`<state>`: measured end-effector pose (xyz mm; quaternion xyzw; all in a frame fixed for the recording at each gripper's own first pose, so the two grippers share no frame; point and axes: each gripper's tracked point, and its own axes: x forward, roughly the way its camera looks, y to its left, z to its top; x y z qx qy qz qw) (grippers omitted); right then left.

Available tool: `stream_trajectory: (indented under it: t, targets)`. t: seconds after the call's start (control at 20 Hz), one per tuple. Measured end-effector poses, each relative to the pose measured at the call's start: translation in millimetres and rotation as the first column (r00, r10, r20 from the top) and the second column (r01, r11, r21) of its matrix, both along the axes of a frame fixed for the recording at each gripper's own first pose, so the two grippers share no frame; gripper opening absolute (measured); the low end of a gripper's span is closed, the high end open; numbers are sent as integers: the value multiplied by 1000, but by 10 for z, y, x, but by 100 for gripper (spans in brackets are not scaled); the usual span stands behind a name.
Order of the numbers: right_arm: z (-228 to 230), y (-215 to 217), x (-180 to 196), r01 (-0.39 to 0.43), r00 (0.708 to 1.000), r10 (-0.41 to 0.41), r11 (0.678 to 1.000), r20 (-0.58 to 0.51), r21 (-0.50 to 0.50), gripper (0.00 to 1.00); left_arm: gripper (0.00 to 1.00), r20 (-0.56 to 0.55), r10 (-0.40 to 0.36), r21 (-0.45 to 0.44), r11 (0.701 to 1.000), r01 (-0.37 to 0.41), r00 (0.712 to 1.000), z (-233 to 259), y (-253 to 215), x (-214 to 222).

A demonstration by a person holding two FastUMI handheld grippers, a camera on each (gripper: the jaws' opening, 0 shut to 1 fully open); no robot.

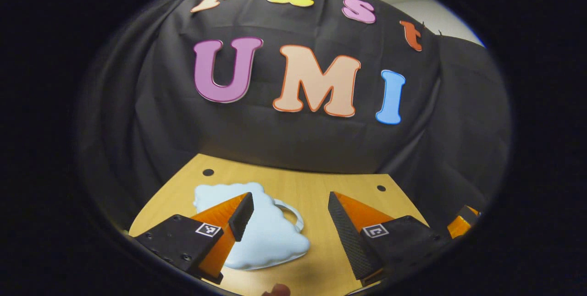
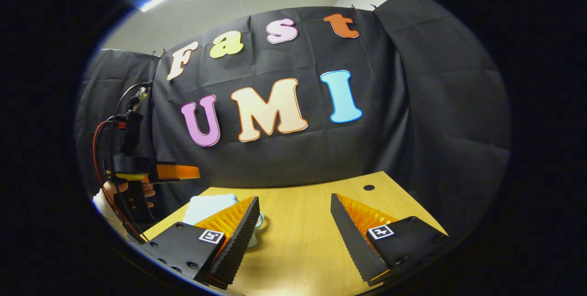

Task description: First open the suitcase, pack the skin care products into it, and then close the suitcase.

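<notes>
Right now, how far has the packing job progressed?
Nothing looks done yet. The light blue cloud-shaped suitcase lies closed on the wooden table, with its handle toward the right. The left gripper is open above it and the right gripper is open over the table; neither holds anything. Opening the case, packing the skin care products and closing it all remain.

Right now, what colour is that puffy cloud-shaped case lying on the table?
Pale blue, with a matching handle; the cloud-shaped suitcase shows best in the left gripper view.
</notes>
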<state>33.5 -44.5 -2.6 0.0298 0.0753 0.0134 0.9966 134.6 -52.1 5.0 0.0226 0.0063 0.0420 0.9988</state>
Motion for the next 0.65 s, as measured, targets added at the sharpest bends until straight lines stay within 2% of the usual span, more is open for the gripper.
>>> stream_trajectory:
  t: [0.15, 0.25, 0.3, 0.4, 0.45, 0.55, 0.65]
  targets:
    - [102, 147, 19, -22, 999, 21, 1000, 49, 6, 98, 96, 91, 22, -23, 1000, -20, 996, 30, 74, -299]
    - [141, 204, 2, -26, 997, 26, 1000, 72, 8, 94, 95, 100, 36, -6, 999, -35, 994, -43, 128, -447]
    - [149, 213, -12, -23, 997, 22, 1000, 77, 5, 98, 95, 101, 39, 11, 999, -40, 994, -68, 149, -506]
    - [150, 218, -49, -11, 997, 11, 1000, 75, -4, 98, 95, 92, 12, 35, 999, -15, 996, -88, 106, -522]
    - [166, 214, -64, -3, 996, 3, 1000, 84, -7, 94, 95, 97, -13, 36, 999, 9, 995, -79, 72, -538]
    - [214, 233, -95, 8, 995, -7, 1000, 101, -3, 98, 95, 71, -50, 48, 998, 47, 996, -139, 33, -579]
    - [227, 245, -142, 15, 994, -14, 1000, 110, -3, 95, 96, 51, -64, 62, 996, 61, 997, -167, 30, -587]
